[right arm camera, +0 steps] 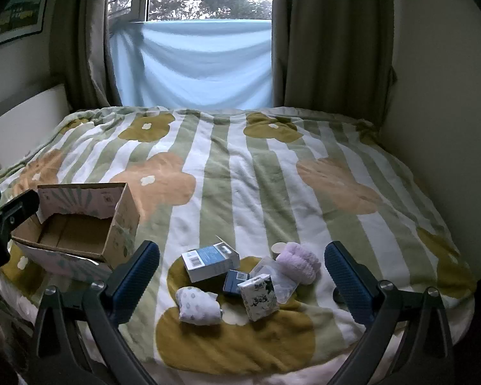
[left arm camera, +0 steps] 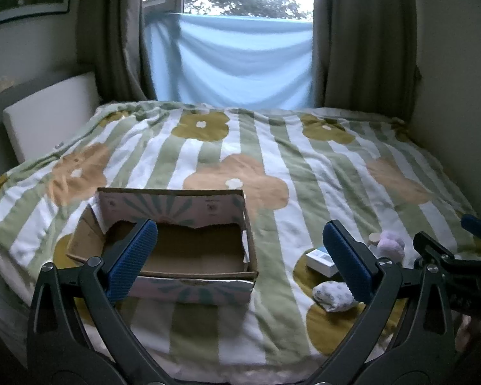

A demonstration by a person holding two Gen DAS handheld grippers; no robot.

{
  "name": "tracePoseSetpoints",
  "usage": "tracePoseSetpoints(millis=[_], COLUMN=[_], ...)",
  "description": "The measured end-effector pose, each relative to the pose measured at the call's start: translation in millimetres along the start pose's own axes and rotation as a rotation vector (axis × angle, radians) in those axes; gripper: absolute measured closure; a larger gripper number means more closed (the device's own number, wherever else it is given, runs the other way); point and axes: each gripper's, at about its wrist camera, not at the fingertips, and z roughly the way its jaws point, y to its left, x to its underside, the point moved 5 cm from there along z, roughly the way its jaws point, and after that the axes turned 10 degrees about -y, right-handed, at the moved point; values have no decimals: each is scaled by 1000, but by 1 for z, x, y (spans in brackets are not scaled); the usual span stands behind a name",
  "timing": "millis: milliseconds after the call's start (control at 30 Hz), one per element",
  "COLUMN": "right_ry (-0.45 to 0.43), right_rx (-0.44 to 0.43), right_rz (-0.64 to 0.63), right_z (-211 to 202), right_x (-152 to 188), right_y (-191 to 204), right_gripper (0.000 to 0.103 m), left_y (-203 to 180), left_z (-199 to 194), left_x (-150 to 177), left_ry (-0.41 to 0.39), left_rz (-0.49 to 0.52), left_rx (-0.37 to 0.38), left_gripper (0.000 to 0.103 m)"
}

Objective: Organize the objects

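Observation:
An open, empty cardboard box [left arm camera: 189, 253] sits on the bed near its front left; it also shows in the right wrist view [right arm camera: 80, 231]. A small pile lies to its right: a white and blue carton [right arm camera: 208, 258], a dark blue box [right arm camera: 235, 280], a floral tissue pack [right arm camera: 259, 295], a white dotted pouch [right arm camera: 198, 304], a clear plastic bag [right arm camera: 277, 279], a purple fluffy item [right arm camera: 299, 263] and a small beige disc [right arm camera: 277, 247]. My left gripper [left arm camera: 240, 256] is open and empty in front of the box. My right gripper [right arm camera: 242, 276] is open and empty, hovering over the pile.
The bed carries a striped flower blanket [right arm camera: 256, 173]. A white headboard panel [left arm camera: 48, 112] stands at the left. A wall [right arm camera: 449, 128] borders the bed's right side. Curtains and a window with a blue sheet [left arm camera: 234, 64] close off the far end.

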Motion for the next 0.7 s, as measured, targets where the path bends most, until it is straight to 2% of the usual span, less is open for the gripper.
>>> tracePoseSetpoints(millis=[700], right_ry=[-1], right_rx=[-7], right_rz=[14], right_z=[0], right_x=[0], right_y=[0], right_gripper=[1], left_y=[2], left_z=[1], left_x=[3], left_ry=[9], left_rz=[-8], left_rx=[11], left_gripper=[0])
